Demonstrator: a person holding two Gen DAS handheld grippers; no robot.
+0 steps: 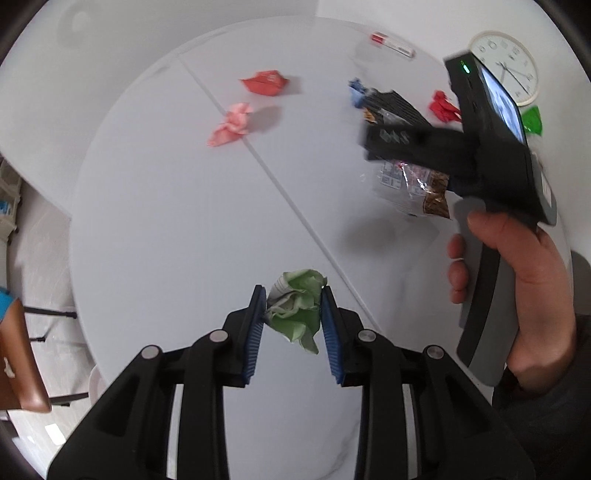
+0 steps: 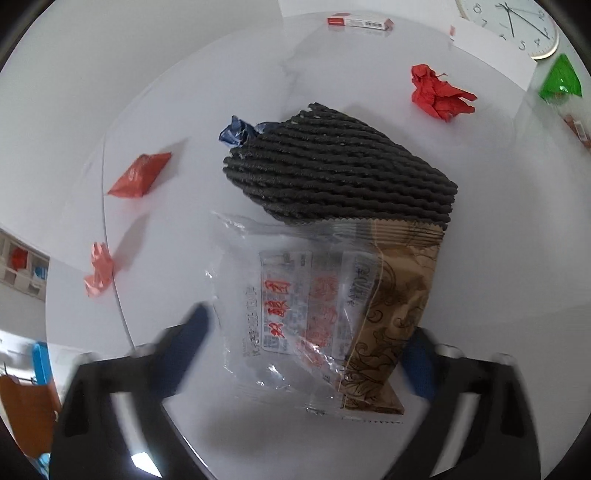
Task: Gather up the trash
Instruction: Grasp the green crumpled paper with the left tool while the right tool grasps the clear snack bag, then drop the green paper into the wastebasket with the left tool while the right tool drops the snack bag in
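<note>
My left gripper (image 1: 293, 295) is shut on a crumpled green paper (image 1: 297, 308) and holds it above the white table (image 1: 166, 221). My right gripper (image 2: 308, 325) is open and blurred, its fingers either side of a clear and brown snack wrapper (image 2: 332, 314) lying on the table. In the left wrist view the right gripper (image 1: 384, 142) hovers over that wrapper (image 1: 417, 184). A black foam net (image 2: 340, 173) lies just beyond the wrapper. Other trash lies around: a red crumpled paper (image 2: 439, 92), a blue wad (image 2: 236, 133), a red wrapper (image 2: 142, 175), a pink paper (image 2: 98, 269).
A white wall clock (image 2: 517, 26) and a green wrapper (image 2: 561, 79) lie at the far right. A red and white box (image 2: 360, 22) lies at the far edge. A seam (image 1: 280, 184) runs across the table. A brown chair (image 1: 18, 354) stands at the left.
</note>
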